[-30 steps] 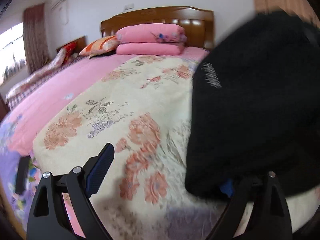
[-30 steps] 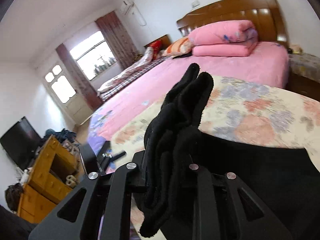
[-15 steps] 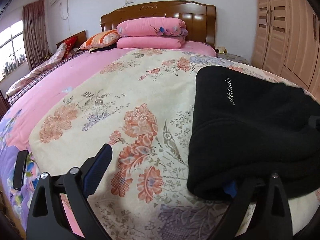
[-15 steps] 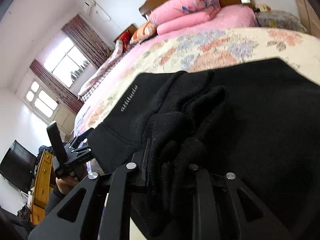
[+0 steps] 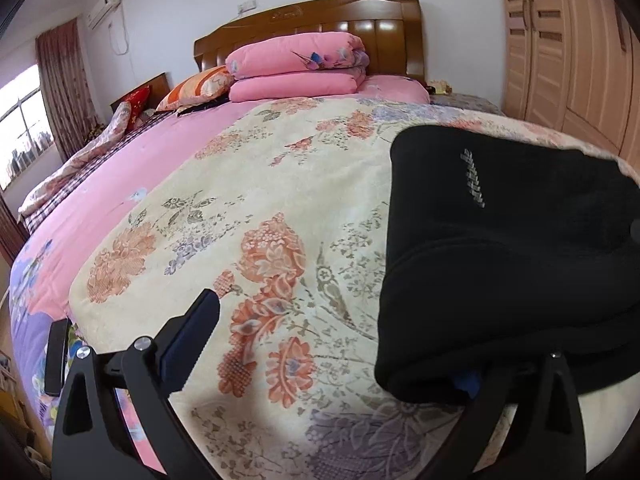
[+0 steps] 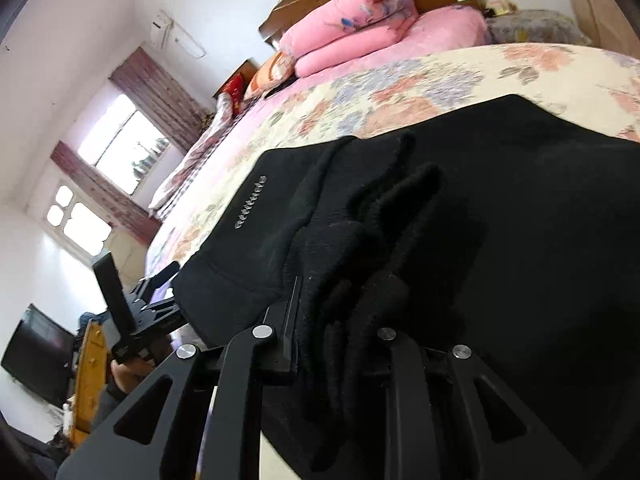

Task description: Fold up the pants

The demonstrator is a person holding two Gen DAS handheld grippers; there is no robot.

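Black fleece pants (image 5: pixel 504 248) with a small silver logo lie folded on the floral blanket (image 5: pixel 280 208), at the right in the left wrist view. My left gripper (image 5: pixel 332 360) stands wide open at the near edge of the bed. Its right finger is tucked under the near corner of the pants, and its left finger (image 5: pixel 192 336) hangs free above the blanket. In the right wrist view the pants (image 6: pixel 520 208) fill the frame, and my right gripper (image 6: pixel 340 312) is shut on a bunched fold of the cloth. The left gripper (image 6: pixel 136 304) shows there at the left corner.
Folded pink quilts (image 5: pixel 296 66) and pillows (image 5: pixel 196 88) lie by the wooden headboard (image 5: pixel 320 20). A wardrobe (image 5: pixel 560 48) stands at the right. A window (image 6: pixel 124 140), a television (image 6: pixel 36 356) and a yellow cabinet (image 6: pixel 86 376) are at the left of the room.
The pants fold was held up in the air and has come down flat onto the rest of the pants. The right gripper dropped low with it. The left gripper stayed open.
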